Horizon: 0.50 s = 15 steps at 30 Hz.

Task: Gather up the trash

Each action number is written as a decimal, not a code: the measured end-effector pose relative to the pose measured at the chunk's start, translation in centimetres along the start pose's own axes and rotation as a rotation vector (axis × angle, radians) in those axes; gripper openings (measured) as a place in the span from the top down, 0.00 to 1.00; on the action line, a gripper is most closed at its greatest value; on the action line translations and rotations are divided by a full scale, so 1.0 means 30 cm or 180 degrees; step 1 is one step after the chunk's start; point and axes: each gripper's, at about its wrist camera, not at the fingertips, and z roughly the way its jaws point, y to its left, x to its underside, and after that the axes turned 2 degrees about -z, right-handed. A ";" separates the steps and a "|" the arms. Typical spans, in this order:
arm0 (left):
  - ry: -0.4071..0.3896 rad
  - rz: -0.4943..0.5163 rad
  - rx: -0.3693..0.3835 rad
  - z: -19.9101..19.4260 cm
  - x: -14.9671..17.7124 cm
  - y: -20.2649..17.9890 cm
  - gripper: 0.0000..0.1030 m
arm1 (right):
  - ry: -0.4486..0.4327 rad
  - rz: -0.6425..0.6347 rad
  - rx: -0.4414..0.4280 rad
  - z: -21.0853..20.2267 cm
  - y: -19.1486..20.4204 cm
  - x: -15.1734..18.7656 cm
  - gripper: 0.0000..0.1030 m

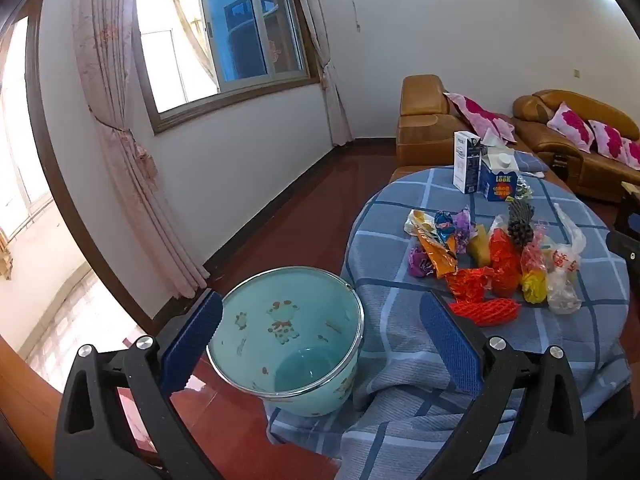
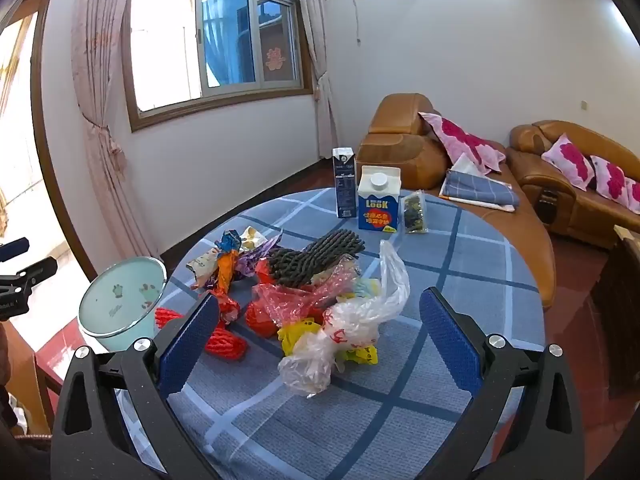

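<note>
At the far left, a pale green bin (image 1: 286, 336) with cartoon animal prints is seen standing on the red floor, just beside the edge of the round table (image 1: 400, 216). Its inside looks empty, and its metal rim touches the hanging blue checked cloth. The left gripper (image 1: 320, 344) is held above the bin with its blue pads spread wide, and nothing is gripped between them.

Further right, on the table, a heap of trash (image 2: 304, 292) is gathered. Crumpled snack wrappers (image 2: 228, 256) are found at its left side, a red foam net (image 2: 224, 342) lies at the near left, a dark foam net (image 2: 316, 258) rests on top, and a clear plastic bag (image 2: 340, 336) with red print lies at the near right. The right gripper (image 2: 320, 340) is held just in front of this heap, also wide open and empty.

Behind the heap, two cartons are standing upright: a tall milk carton (image 2: 345, 188) and, to its right, a blue carton (image 2: 378, 204) with a white cap. A small dark packet (image 2: 414, 208) leans beside it. At the far right, a brown sofa (image 2: 568, 184) with pink cushions is visible.
</note>
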 end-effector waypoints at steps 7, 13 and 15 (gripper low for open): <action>0.0011 0.0011 -0.0012 0.006 -0.001 0.006 0.06 | 0.0005 -0.0001 0.0005 -0.001 -0.010 0.001 0.05; -0.0007 0.0016 -0.0036 0.012 -0.003 0.013 0.06 | -0.0002 -0.0023 0.0002 -0.002 0.002 0.001 0.05; -0.0012 0.0015 -0.0039 0.015 -0.002 0.014 0.06 | -0.0005 -0.0018 0.0000 -0.005 0.000 -0.001 0.05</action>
